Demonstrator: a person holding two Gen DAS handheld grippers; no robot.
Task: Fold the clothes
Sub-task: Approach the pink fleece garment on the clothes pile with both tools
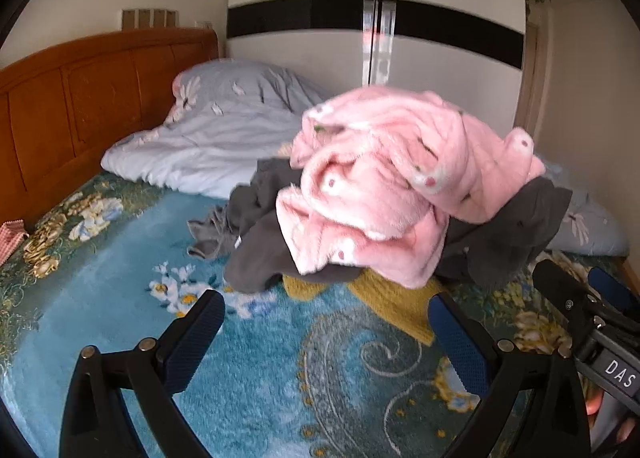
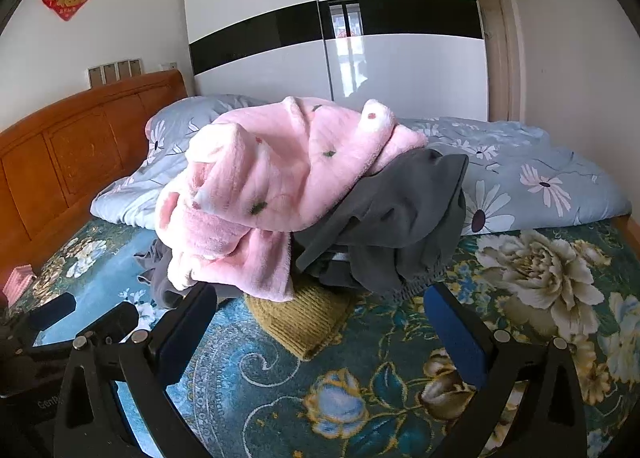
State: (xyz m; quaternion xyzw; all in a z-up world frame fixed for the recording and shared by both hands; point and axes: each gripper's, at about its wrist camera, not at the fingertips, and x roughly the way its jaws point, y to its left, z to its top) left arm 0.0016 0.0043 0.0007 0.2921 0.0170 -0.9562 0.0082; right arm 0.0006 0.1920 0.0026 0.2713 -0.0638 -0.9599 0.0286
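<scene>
Both tools stood wide open and held nothing. Ahead of the left gripper [image 1: 326, 322], a pink fleece garment [image 1: 384, 186] lay heaped on dark grey clothes [image 1: 260, 242] and a yellow knit [image 1: 400, 302]. The right gripper [image 2: 320, 318] faced the same pile on the blue floral bedspread [image 2: 360, 386].

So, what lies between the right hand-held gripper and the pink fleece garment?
In the right wrist view, only bare floral blanket and a yellow knit piece lie between the right hand-held gripper and the pink fleece garment.
</scene>
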